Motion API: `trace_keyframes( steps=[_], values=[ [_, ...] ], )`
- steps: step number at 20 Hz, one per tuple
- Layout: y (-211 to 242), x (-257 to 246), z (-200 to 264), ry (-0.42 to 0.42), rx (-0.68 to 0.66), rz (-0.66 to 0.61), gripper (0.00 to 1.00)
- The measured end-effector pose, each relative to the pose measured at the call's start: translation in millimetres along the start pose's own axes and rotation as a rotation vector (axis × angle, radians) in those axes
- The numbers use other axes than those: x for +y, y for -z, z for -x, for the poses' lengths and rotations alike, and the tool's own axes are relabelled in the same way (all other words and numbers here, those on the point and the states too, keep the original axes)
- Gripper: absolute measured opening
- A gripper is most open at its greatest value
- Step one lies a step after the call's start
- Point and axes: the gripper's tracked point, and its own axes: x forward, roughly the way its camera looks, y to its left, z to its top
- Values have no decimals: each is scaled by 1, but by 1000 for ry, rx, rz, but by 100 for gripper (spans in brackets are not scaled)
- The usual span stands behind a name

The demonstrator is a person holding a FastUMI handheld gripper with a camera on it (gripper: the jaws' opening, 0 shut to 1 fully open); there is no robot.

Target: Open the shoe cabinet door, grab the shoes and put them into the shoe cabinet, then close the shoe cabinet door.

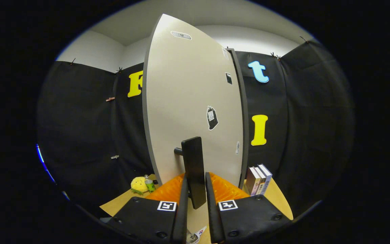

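Gripper (pixel 195 184) clamped on upright black door handle (pixel 194 169), cabinet door (pixel 188 108) standing vertical

Hand-held gripper (pixel 195 184): black screwed housings, each with a square marker.

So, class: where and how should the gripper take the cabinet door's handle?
Grip the handle, the dark upright bar standing off the door on a short post. Come straight at the door's face, one finger on each side of the bar. The gripper already straddles it like this; whether both fingers press on it is unclear.
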Motion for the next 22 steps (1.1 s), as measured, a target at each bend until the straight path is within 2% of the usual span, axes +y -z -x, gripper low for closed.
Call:
trace_keyframes(
  steps=[5,9,13,16,22],
  values=[
    [-15,-27,40,109,-36,-3,30],
    [-18,-30,63,139,-53,1,27],
    [-10,-25,71,125,-51,26,25],
    [15,-12,63,97,-4,13,25],
    [98,21,35,62,129,37,25]
  ],
)
